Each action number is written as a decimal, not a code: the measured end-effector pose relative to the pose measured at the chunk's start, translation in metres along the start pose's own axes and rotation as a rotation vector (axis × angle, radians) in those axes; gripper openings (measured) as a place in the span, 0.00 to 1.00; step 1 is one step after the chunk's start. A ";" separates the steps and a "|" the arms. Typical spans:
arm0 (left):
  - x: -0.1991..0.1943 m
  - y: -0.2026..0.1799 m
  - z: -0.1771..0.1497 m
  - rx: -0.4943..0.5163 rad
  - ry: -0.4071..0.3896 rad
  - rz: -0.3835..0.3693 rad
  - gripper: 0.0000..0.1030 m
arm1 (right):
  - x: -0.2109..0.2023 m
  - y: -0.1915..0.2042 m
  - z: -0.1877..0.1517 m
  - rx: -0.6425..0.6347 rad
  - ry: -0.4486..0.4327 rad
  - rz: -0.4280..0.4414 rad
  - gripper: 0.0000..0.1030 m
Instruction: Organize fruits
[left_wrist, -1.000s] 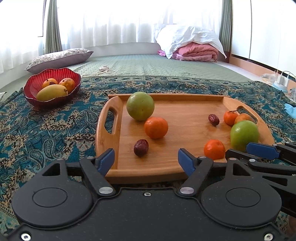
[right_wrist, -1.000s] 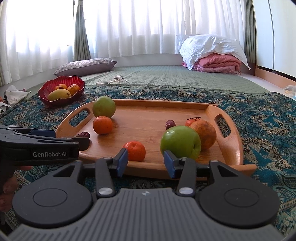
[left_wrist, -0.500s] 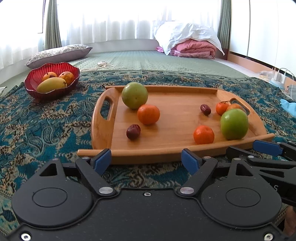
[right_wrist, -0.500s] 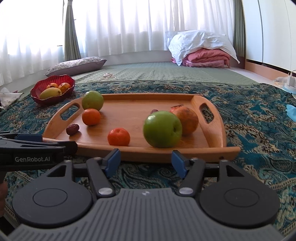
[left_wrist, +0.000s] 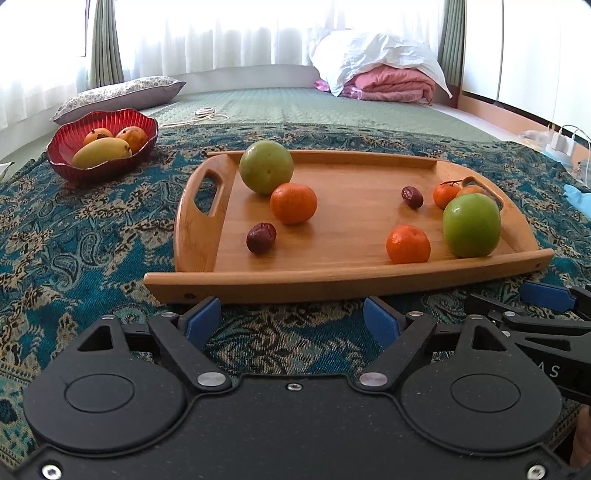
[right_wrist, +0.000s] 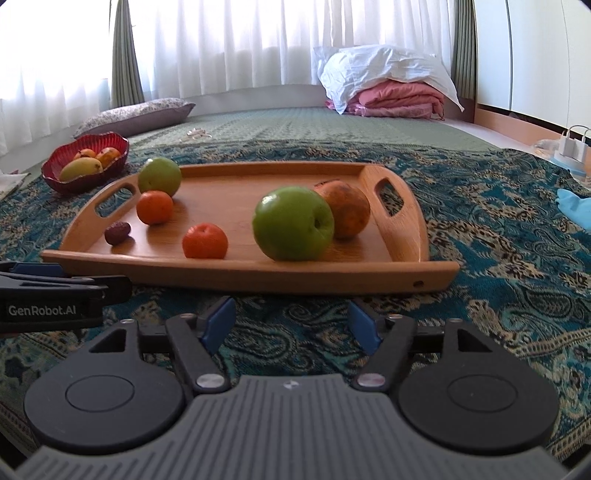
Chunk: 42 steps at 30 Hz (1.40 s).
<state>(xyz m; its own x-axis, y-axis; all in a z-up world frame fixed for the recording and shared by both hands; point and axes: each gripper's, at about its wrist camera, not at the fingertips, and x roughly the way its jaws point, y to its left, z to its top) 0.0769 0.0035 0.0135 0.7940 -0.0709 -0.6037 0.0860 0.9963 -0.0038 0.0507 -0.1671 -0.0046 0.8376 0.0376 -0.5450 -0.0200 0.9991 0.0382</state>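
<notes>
Across the middle of both views, your wooden tray (left_wrist: 207, 221) sits on the patterned blue cloth (left_wrist: 92, 236) with the fruit scattered over it: a green apple (left_wrist: 266, 171) touching a tangerine (left_wrist: 293, 204) toward the left handle, a red date (left_wrist: 261, 237) in front of them, a second tangerine (left_wrist: 408, 244) and a second green apple (left_wrist: 472, 225) at the right, with another date (left_wrist: 412, 196), a small tangerine (left_wrist: 446, 194) and a russet round fruit (right_wrist: 345, 208) behind. At upper left, the red bowl (left_wrist: 66, 166) holds a mango (left_wrist: 100, 152) and two orange fruits.

Your left hand-held gripper (left_wrist: 293, 319) and right hand-held gripper (right_wrist: 291, 319) both hang just short of the tray's near rim, jaws spread wide and holding nothing. That fits either lining up for a pick or drawing off after setting fruit down; the pictures do not settle which. Any reach over the rim needs care: the round fruit would roll at a nudge.
</notes>
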 end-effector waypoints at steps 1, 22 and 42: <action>0.001 0.000 -0.001 0.000 0.003 0.001 0.81 | 0.001 0.000 -0.001 0.000 0.006 -0.004 0.78; 0.018 0.000 -0.005 -0.011 0.031 0.049 0.94 | 0.015 0.002 -0.005 -0.016 0.040 -0.017 0.94; 0.024 0.004 -0.007 -0.025 0.035 0.057 1.00 | 0.018 0.006 -0.006 -0.055 0.048 -0.019 0.97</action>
<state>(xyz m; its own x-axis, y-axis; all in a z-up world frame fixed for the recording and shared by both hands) 0.0919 0.0059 -0.0071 0.7757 -0.0128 -0.6310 0.0261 0.9996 0.0118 0.0624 -0.1601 -0.0194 0.8113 0.0181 -0.5844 -0.0351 0.9992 -0.0177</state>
